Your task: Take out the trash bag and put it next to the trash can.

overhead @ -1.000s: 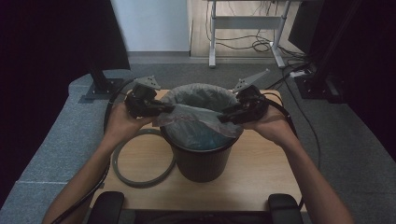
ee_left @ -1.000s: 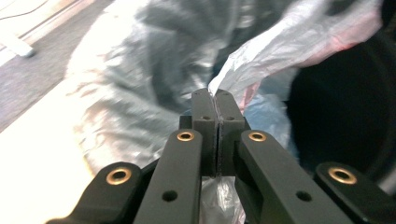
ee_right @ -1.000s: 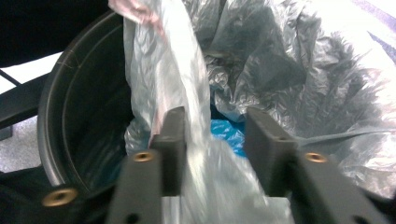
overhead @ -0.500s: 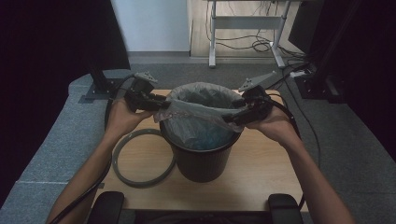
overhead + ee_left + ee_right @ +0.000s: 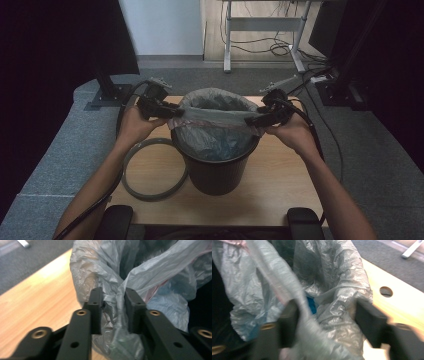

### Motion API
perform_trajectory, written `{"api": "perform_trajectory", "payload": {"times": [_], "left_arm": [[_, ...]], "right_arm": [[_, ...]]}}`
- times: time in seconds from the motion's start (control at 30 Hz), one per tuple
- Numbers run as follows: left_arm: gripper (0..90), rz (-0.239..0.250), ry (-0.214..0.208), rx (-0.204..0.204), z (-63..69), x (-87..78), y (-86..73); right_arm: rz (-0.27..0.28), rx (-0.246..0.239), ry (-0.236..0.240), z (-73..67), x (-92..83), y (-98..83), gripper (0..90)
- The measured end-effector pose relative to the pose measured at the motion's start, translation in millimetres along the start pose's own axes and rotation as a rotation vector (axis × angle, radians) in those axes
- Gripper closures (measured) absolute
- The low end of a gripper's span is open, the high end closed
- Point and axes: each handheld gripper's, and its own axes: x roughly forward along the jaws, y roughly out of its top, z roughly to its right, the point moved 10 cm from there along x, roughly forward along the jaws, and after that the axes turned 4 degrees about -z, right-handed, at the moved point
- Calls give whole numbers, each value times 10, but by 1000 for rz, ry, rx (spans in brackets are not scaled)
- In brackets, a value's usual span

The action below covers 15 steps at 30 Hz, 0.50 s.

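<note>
A black bin (image 5: pixel 215 172) stands in the middle of the wooden table (image 5: pixel 280 185), lined with a thin grey plastic bag (image 5: pixel 215 107). My left gripper (image 5: pixel 172 109) is at the bin's left rim. In the left gripper view it (image 5: pixel 113 307) is shut on a bunched fold of the bag (image 5: pixel 95 270). My right gripper (image 5: pixel 250 120) is at the right rim. In the right gripper view, which is blurred, its jaws (image 5: pixel 327 322) stand wide apart with bag film (image 5: pixel 332 272) lying between them. The bag's near edge is stretched taut between the two grippers.
A grey ring (image 5: pixel 150 190) lies flat on the table, left of the bin and partly behind it. The table has a round hole (image 5: pixel 386 291) near its right edge. Desk legs and cables (image 5: pixel 270 47) are on the floor beyond.
Both grippers have moved slightly outward, and the bag's near edge went from a bunched heap over the bin to a taut band across its mouth.
</note>
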Motion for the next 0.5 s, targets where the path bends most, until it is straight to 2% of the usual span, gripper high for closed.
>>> {"api": "perform_trajectory", "payload": {"times": [0.03,0.07,0.1,0.13,0.17,0.2,0.23,0.37,0.43,0.5], "left_arm": [[742,8,9,5,-2,-13,16],[781,25,27,20,5,-40,49],[807,25,27,20,5,-40,49],[807,42,2,27,38,-58,74],[847,53,-14,23,66,-71,98],[859,53,-14,23,66,-71,98],[867,50,7,48,97,-85,125],[875,82,8,74,166,-161,213],[877,114,-16,81,219,-222,276],[877,140,-30,93,282,-273,338]], "right_arm": [[3,13,15,-5,-4,2,509],[20,6,-16,25,-27,25,628],[20,6,-16,25,-27,25,628],[38,-1,-32,38,-49,52,674],[57,-3,-45,43,-77,81,735],[57,-3,-45,43,-77,81,735],[118,-29,-83,47,-158,174,832],[154,-53,-96,16,-220,242,869],[170,-73,-50,-77,-246,300,870],[176,-80,-31,-118,-254,324,871]]}}
